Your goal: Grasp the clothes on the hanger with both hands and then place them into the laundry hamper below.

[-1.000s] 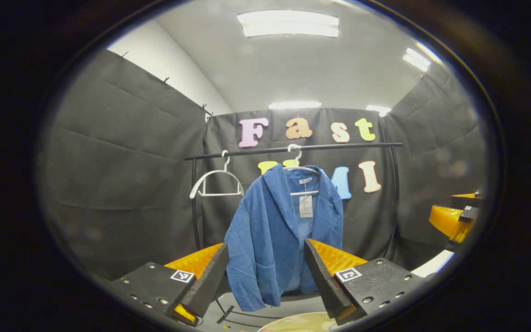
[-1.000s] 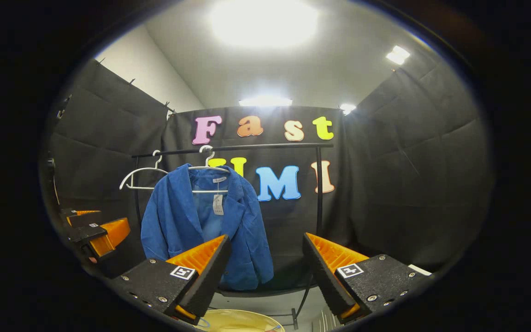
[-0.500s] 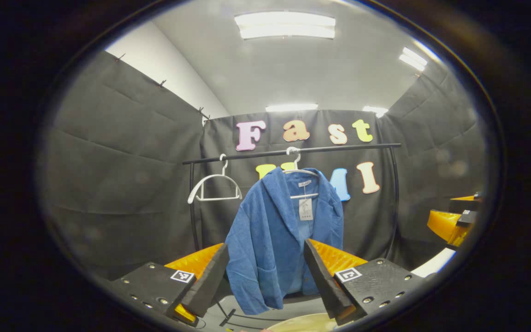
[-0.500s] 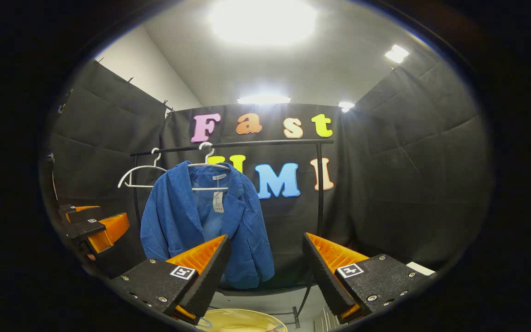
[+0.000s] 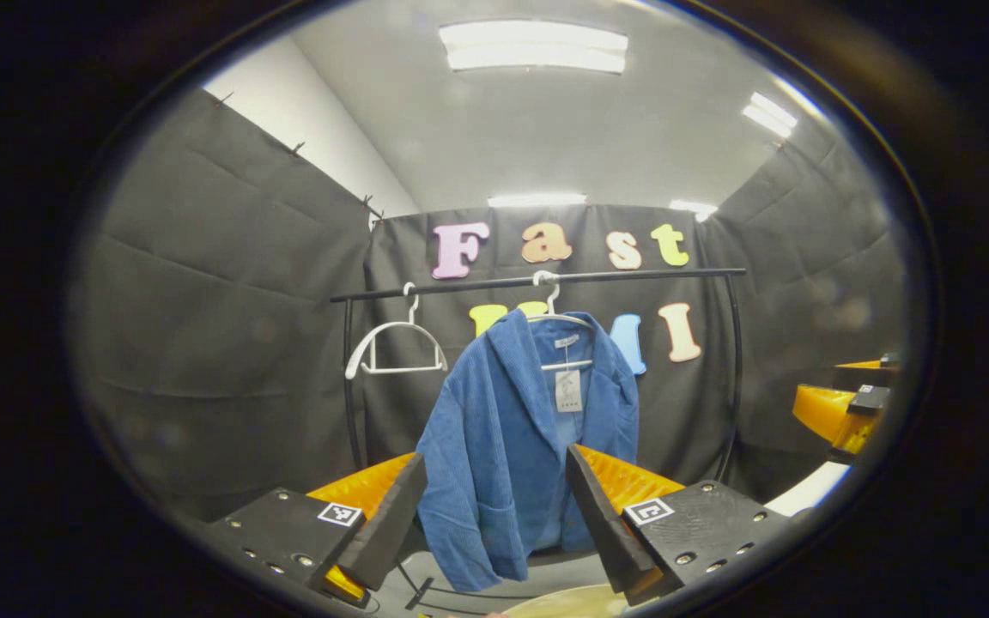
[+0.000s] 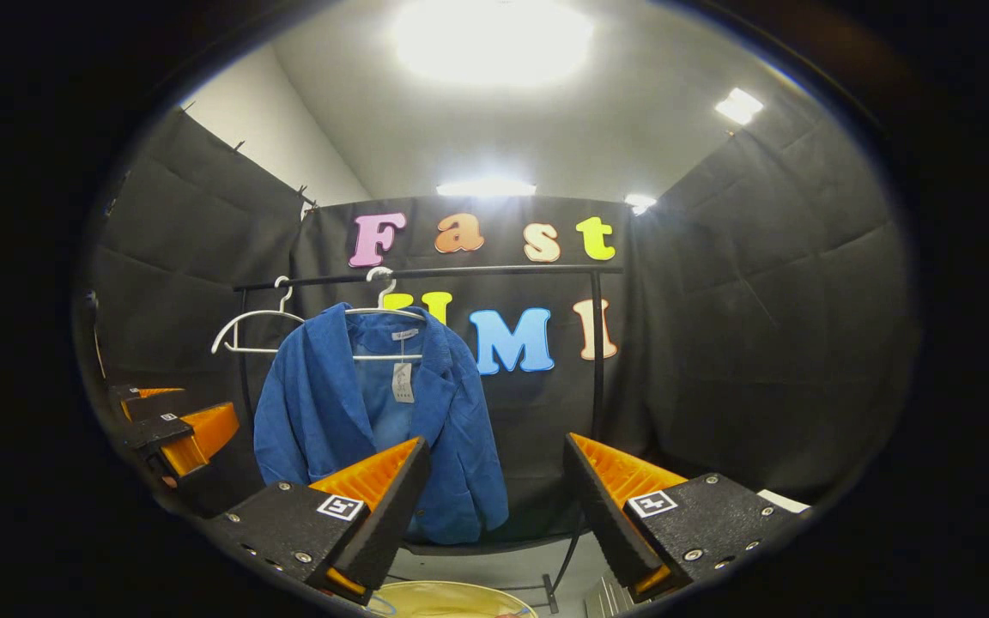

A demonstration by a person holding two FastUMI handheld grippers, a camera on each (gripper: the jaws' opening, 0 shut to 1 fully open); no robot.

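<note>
A blue jacket [image 5: 520, 446] with a paper tag hangs on a white hanger [image 5: 556, 316] from a black clothes rail [image 5: 546, 279]. My left gripper [image 5: 494, 524] is open, short of the jacket and level with its lower half. In the right gripper view the jacket [image 6: 374, 421] hangs left of centre, and my right gripper [image 6: 494, 515] is open, well short of it and off to its right. The pale rim of the laundry hamper [image 6: 452, 596] lies below, also at the bottom of the left gripper view [image 5: 563, 601]. The other gripper shows at each view's edge [image 5: 842, 412] [image 6: 172, 429].
A second, bare white hanger [image 5: 396, 348] hangs on the rail left of the jacket. The rail's black uprights [image 6: 597, 369] stand at both ends. Black cloth walls close the booth on three sides. A white surface edge [image 5: 812, 489] lies at the lower right.
Both views have drifted slightly: the jacket sits a little lower in the left view and a little further left in the right one. Both grippers stay open.
</note>
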